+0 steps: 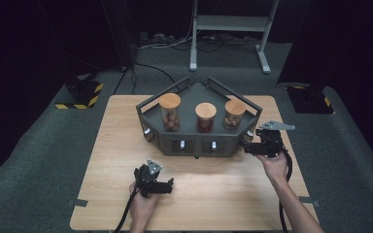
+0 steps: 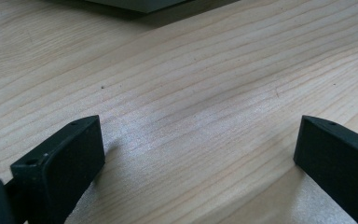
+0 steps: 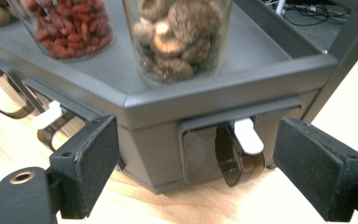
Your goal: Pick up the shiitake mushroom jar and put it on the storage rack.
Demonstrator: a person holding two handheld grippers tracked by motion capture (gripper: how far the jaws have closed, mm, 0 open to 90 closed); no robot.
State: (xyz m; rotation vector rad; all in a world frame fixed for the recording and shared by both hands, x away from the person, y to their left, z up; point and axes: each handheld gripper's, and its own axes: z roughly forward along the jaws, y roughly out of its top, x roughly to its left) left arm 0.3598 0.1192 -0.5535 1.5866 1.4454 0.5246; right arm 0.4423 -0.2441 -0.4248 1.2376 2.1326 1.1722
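A grey angular stand sits at the back middle of the wooden table. It carries three wood-lidded glass jars: a tall left jar, a middle jar of red berries, and a right jar of brown mushrooms. My right gripper stands open at the stand's front right corner. Its jaws flank, without touching, a small drawer face with a white tab and a brown hook. My left gripper rests open low over bare wood, with nothing between its jaws.
More white-tabbed handles line the stand's front wall. Grey carpet surrounds the table, with yellow-black striped bases at the left and right. A metal frame and cables lie behind. The stand's edge shows far ahead of the left gripper.
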